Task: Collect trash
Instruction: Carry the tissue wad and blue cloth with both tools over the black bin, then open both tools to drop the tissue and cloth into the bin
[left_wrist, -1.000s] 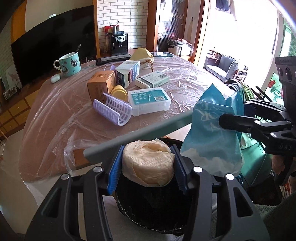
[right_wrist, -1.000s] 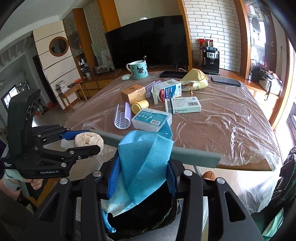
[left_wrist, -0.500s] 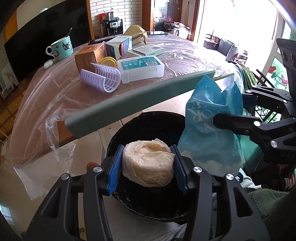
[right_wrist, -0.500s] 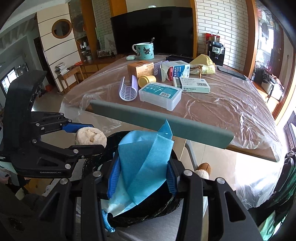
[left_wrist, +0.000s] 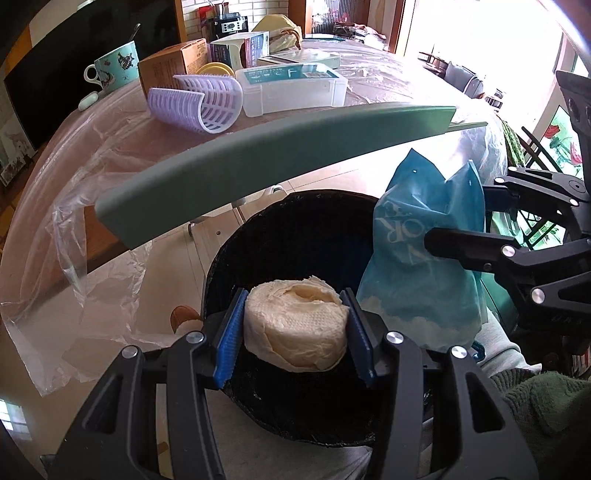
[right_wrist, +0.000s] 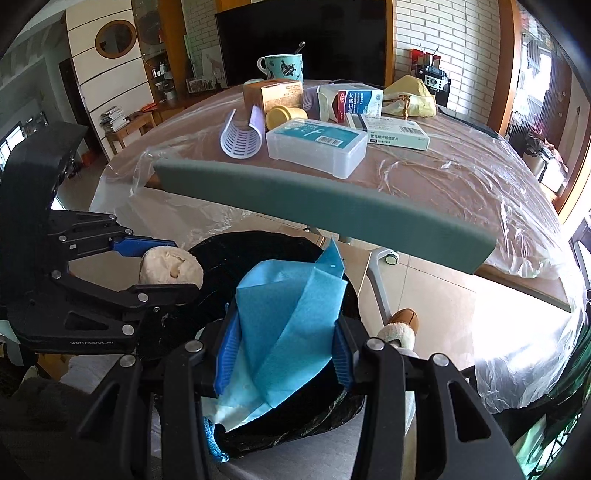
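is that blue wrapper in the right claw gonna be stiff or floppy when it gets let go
Likely floppy: the blue wrapper folds and creases between the right claw pads. Probably light too, so it may flutter instead of dropping straight into the black bin.

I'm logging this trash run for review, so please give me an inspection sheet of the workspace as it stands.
Surface: table under wrinkled clear plastic sheeting.
Job's things: tissue roll clamped in the left gripper; blue wrapper clamped in the right gripper; both above the black-lined bin.
Clutter: teal mug, brown box, lilac curved grid, clear lidded box, two medicine boxes, yellow lid, yellow bag.
Grippers: both shut on their loads.
Cables: nothing seen.
Surroundings: grey-green chair back between bin and table; dark television, brick wall, coffee machine; slipper on the floor.
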